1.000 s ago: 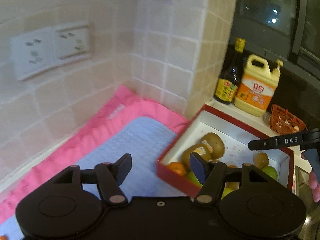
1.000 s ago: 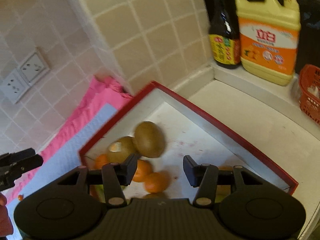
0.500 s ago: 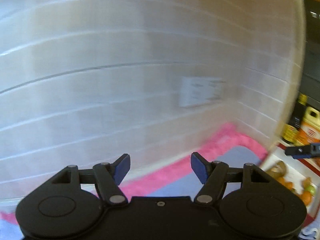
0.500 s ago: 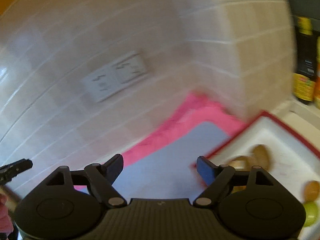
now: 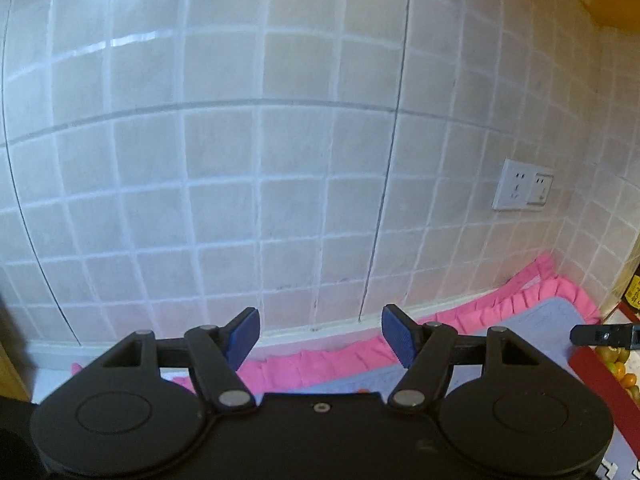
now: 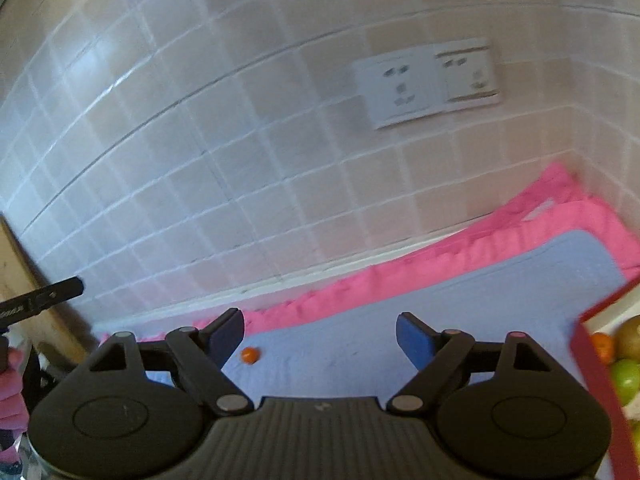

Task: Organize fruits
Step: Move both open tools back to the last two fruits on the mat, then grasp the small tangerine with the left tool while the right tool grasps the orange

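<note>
My left gripper (image 5: 320, 334) is open and empty, raised and facing the tiled wall above the pink-edged lilac mat (image 5: 532, 320). My right gripper (image 6: 320, 338) is open and empty above the same mat (image 6: 440, 304). A small orange fruit (image 6: 249, 355) lies on the mat just right of the right gripper's left finger. The red-rimmed fruit box (image 6: 596, 364) sits at the right edge, holding an orange (image 6: 602, 346), a kiwi (image 6: 628, 338) and a green fruit (image 6: 626, 376). The box's corner (image 5: 600, 376) with fruit shows at the far right of the left wrist view.
A tiled wall (image 5: 280, 160) rises behind the mat, with a double power socket (image 6: 430, 82), also in the left wrist view (image 5: 522, 190). A dark bottle (image 5: 634, 292) stands at the right edge. The other gripper's tip (image 6: 44, 294) shows at the left.
Both grippers have swung left, away from the fruit box toward the tiled wall and mat. The box has slid to the right edge of both views. Both stay open.
</note>
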The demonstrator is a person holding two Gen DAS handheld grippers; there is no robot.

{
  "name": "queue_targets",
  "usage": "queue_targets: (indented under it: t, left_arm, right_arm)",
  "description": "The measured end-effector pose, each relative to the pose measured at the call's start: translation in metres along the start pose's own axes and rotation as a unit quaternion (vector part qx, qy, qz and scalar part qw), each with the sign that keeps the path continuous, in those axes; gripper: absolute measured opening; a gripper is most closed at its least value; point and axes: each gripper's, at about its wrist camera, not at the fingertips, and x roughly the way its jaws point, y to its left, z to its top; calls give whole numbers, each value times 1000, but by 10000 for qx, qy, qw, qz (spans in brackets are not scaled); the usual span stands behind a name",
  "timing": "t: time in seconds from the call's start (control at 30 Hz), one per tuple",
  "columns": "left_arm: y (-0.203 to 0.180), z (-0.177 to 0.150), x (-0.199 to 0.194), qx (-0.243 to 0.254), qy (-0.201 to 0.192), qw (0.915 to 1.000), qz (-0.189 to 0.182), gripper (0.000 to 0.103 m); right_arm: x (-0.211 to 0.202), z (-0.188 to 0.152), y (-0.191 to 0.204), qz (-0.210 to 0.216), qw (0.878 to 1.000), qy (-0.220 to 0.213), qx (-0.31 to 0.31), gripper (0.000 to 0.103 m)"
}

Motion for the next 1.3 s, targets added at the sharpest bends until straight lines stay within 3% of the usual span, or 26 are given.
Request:
queue_targets:
  t: [0.17,0.43,0.5,0.57,0.77,0.9,1.23,1.3]
  left_arm:
    - [0,-19,44,-37,458,9989,-115,80]
    - [-14,-63,123,135,1285,9908,-406,79]
    - [-17,-73,138,264,1423,9883,-474,70]
    - [-21,-82,151,372,1558,9856,-550,70]
    - [-19,-92,184,233,1726,9818,-765,69]
    - [-27,-96,196,427,1765,9798,-842,62]
    - [-34,-99,210,537,1743,9806,-723,44]
    - [-34,-99,210,560,1699,9811,-731,33]
  right_arm:
    - [23,-28,21,148,9993,330,-45,87]
    - [70,-71,41,-87,9974,611,-380,86]
    - [76,-78,44,-136,9966,626,-525,83]
    - [82,-86,45,-159,9959,655,-603,82]
    - [99,-108,45,-310,9943,734,-702,80]
    - [115,-118,40,-331,9936,866,-645,78]
    - [143,-119,55,-339,9894,924,-1072,55]
    - [145,-119,57,-340,9888,939,-1111,46]
